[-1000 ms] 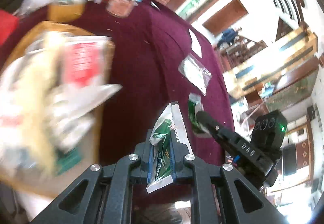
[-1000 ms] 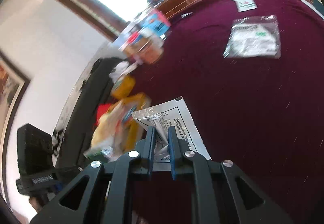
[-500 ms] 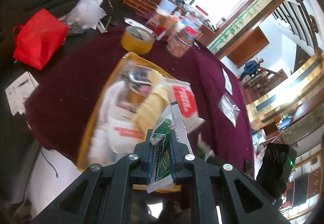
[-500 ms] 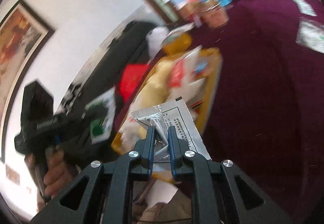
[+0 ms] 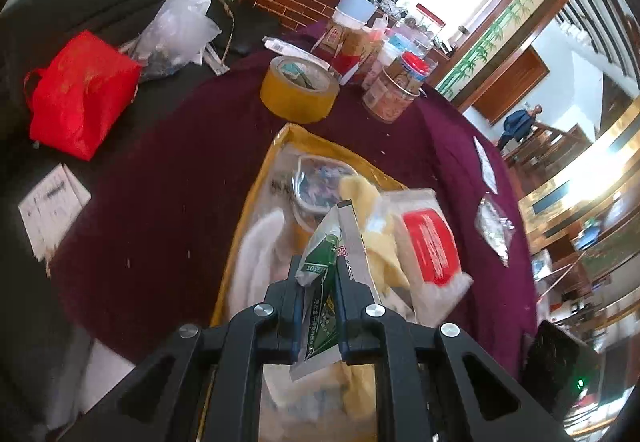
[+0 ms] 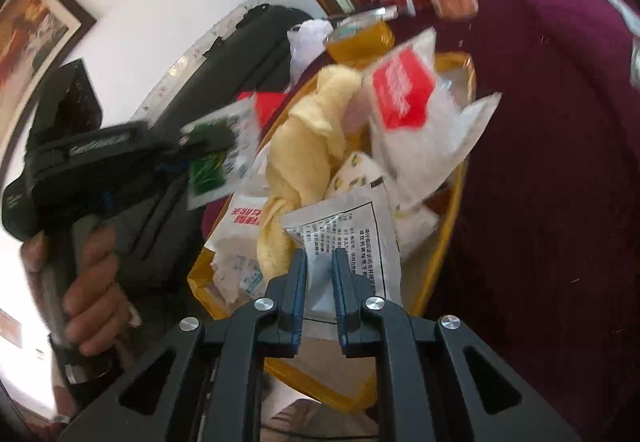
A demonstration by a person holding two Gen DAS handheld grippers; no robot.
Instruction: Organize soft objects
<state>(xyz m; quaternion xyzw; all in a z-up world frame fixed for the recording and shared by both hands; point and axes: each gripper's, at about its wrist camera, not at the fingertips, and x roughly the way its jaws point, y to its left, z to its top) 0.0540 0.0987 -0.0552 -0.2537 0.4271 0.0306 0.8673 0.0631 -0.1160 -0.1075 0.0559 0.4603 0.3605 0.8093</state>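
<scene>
- Our left gripper (image 5: 317, 296) has swung from the desk's (image 5: 168, 178) maroon middle to above the yellow tray (image 5: 256, 194), jaws clamped on the green sachet (image 5: 320, 274).
- Our right gripper (image 6: 319, 278) has come over the tray's near edge too, jaws shut on the white printed packet (image 6: 344, 230).
- The tray already holds a yellow cloth (image 6: 308, 130) and a red-labelled bag (image 6: 404, 94).
- We judge both carries done; release comes next.
- A clear packet (image 5: 494, 226) waits near the desk's right edge.

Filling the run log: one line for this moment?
left hand-held gripper: shut on green sachet | right hand-held gripper: shut on white sachet | both over yellow tray
</scene>
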